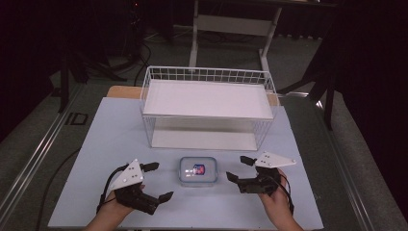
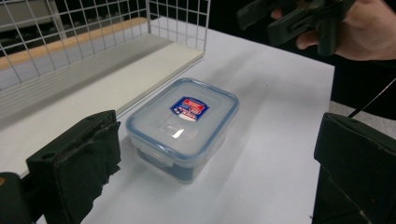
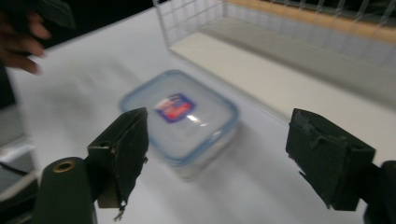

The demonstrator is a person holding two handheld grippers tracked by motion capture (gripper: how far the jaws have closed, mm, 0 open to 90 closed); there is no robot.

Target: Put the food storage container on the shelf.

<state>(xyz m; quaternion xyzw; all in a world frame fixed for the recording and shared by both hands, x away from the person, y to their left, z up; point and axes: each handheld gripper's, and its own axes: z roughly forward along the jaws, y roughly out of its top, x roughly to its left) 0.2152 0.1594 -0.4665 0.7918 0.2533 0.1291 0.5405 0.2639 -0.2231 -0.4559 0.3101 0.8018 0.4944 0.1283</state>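
A clear box [image 1: 197, 171] with a blue-rimmed lid and a red-and-blue label lies flat on the table [image 1: 115, 139], just in front of the wire rack [image 1: 208, 103] and between the two grippers. Left gripper [image 1: 155, 182] — jaws spread wide, nothing between them, set to the left of the box and apart from it. Right gripper [image 1: 240, 168] — jaws also wide and empty, aimed at the box from its right side without touching it. In the right gripper view the box [image 3: 180, 121] sits beyond the open jaws; in the left gripper view the box [image 2: 184, 123] lies on bare tabletop, the rack's lower shelf [image 2: 116, 79] alongside.
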